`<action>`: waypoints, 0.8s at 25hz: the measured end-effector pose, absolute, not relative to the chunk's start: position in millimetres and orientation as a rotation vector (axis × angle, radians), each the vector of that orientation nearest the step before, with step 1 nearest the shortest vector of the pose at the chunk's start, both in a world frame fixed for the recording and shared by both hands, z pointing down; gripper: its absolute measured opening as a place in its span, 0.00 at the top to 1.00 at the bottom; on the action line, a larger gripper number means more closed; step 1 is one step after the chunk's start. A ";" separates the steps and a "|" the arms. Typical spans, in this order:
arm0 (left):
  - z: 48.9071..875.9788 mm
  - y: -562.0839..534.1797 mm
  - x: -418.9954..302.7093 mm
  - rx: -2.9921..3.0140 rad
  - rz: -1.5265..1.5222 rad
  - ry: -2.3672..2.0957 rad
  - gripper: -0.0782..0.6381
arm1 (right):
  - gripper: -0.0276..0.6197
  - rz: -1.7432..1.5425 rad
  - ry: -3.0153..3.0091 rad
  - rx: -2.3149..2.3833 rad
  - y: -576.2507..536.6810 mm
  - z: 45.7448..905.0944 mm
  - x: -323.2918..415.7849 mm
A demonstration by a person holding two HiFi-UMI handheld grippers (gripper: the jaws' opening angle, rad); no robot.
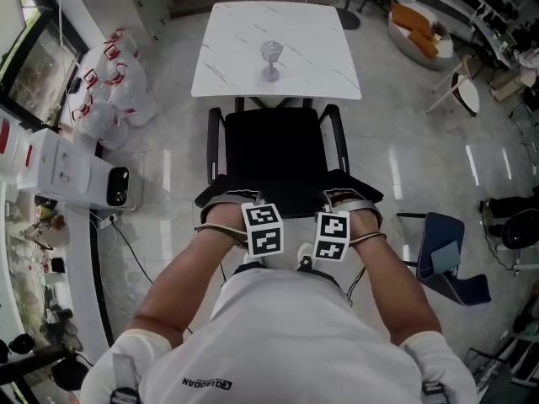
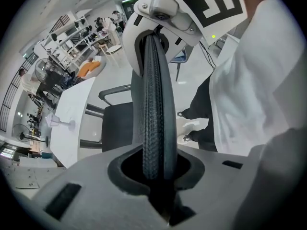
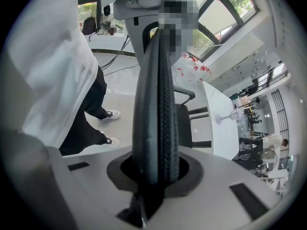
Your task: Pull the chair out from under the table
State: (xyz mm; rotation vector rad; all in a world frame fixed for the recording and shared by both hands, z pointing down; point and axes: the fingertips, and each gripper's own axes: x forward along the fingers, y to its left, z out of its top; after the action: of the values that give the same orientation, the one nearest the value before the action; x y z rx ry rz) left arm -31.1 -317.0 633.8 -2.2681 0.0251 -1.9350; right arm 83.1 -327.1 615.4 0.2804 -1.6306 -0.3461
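In the head view, the black chair [image 1: 278, 154] stands at 6 o'clock of the white counter [image 1: 324, 53]. Its front and armrests reach the counter's near edge, and its back is turned to the person [image 1: 286, 343]. A glass [image 1: 269, 57] stands upright near the counter's middle. The left claw [image 1: 242, 211] and the right claw [image 1: 338, 212] sit side by side on the top rim of the chair's back, the left at the chair's 7 o'clock and the right at its 5 o'clock, both pointing steeply down. A blue seat [image 1: 446, 259] stands well apart at the chair's 4 o'clock. In the left gripper view, the left claw's jaws are drawn nearly together with only a thin dark strip between them, pinched on the rim of the chair's back. The chair's seat and one armrest show at 9 o'clock of the jaws, the counter with the glass lies beyond at 8 o'clock, and the person's shoes [image 2: 194, 128] are at 3 o'clock. In the right gripper view, the right claw's jaws are likewise almost together, closed on the same rim. The chair and counter lie at 3 o'clock and the shoes at 8 o'clock.
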 end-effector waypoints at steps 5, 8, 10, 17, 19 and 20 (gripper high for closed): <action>632.8 -316.7 -29.6 -2.263 -1.924 0.033 0.78 | 0.85 -0.357 -1.630 0.289 -326.8 614.0 84.1; 631.8 -316.4 -28.5 -2.254 -1.909 0.041 0.78 | 0.85 -0.360 -1.632 0.291 -326.0 612.8 84.3; 631.0 -318.5 -27.1 -2.248 -1.901 0.046 0.79 | 0.85 -0.362 -1.629 0.299 -327.7 611.8 85.4; 632.1 -315.1 -26.1 -2.209 -1.866 0.064 0.80 | 0.86 -0.344 -1.637 0.300 -320.7 612.9 84.2; 632.0 -315.2 -26.8 -2.201 -1.866 0.064 0.81 | 0.86 -0.342 -1.636 0.309 -320.1 612.0 83.6; 631.6 -315.9 -27.8 -2.201 -1.870 0.062 0.81 | 0.86 -0.340 -1.636 0.312 -320.4 611.2 82.8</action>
State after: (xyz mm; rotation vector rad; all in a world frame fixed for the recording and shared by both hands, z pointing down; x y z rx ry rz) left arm -27.8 -315.9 631.6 -2.2014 0.0618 -1.8704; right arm 82.8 -320.4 611.2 0.3118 -1.6362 -0.3395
